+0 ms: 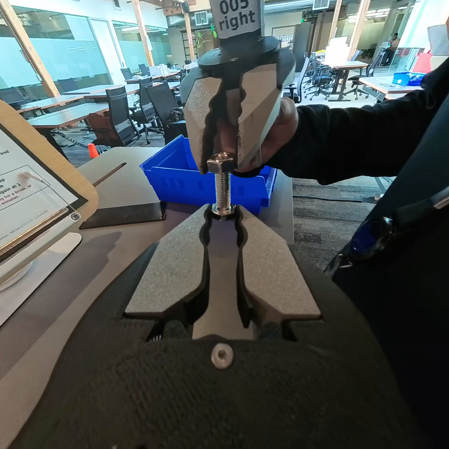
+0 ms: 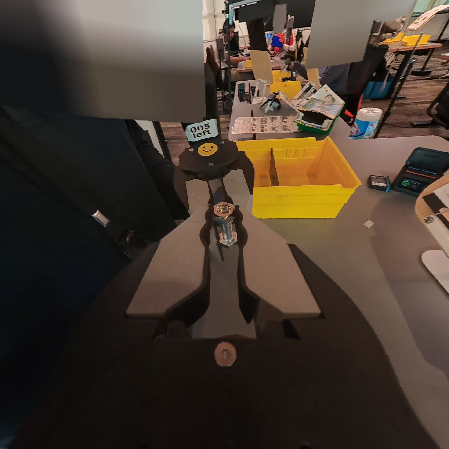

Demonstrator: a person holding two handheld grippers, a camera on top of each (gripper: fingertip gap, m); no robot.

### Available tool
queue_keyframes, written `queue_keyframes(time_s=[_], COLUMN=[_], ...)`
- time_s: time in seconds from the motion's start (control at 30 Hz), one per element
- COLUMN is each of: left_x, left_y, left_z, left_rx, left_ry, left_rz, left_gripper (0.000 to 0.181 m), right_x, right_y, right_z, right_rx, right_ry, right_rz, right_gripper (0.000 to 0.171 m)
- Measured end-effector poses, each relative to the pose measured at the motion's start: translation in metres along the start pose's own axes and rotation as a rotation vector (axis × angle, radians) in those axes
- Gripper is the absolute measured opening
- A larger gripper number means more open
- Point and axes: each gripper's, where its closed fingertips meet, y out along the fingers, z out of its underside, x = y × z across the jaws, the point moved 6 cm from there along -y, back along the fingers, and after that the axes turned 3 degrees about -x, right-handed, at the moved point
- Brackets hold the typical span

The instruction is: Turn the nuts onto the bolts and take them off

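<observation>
A silver bolt (image 1: 222, 189) is held in the air between my two grippers, above the grey table (image 1: 126, 184). My left gripper (image 1: 222, 211) is shut on a hex nut (image 1: 215, 209) at the end of the bolt's thread. My right gripper (image 1: 220, 167) comes in from above and is shut on the bolt's hex head. In the right wrist view, my right gripper (image 2: 224, 215) holds the bolt (image 2: 226, 230) between its fingertips. The nut (image 2: 223, 209) sits just beyond, pinched by the left gripper (image 2: 220, 202). I cannot tell how far the thread is into the nut.
A blue bin (image 1: 170, 175) stands behind the bolt. A yellow divided bin (image 2: 303, 194) stands on the table (image 2: 315, 267). A wood-framed sign stand (image 1: 36, 182) and a black mat (image 1: 121, 216) are at the left. Small black devices (image 2: 418, 175) lie at the right. A dark sleeve (image 1: 340, 141) holds the right gripper. Tip to tip, the grippers are about 5 cm apart.
</observation>
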Motion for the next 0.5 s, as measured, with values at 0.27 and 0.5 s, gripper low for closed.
queue_keyframes(time_s=[0.27, 0.5], left_x=[0.0043, 0.0093], left_y=[0.0004, 0.0003], left_z=[0.0008, 0.0005], left_rx=[0.02, 0.034], left_ry=[0.011, 0.016], left_rz=[-0.058, -0.147], left_gripper=[0.017, 0.017], right_x=[-0.0018, -0.0057], right_y=[0.0013, 0.0016], right_z=[0.0009, 0.0029], right_rx=[-0.004, -0.069], right_ry=[-0.022, -0.012], right_rz=[0.081, 0.159], right_gripper=[0.015, 0.015])
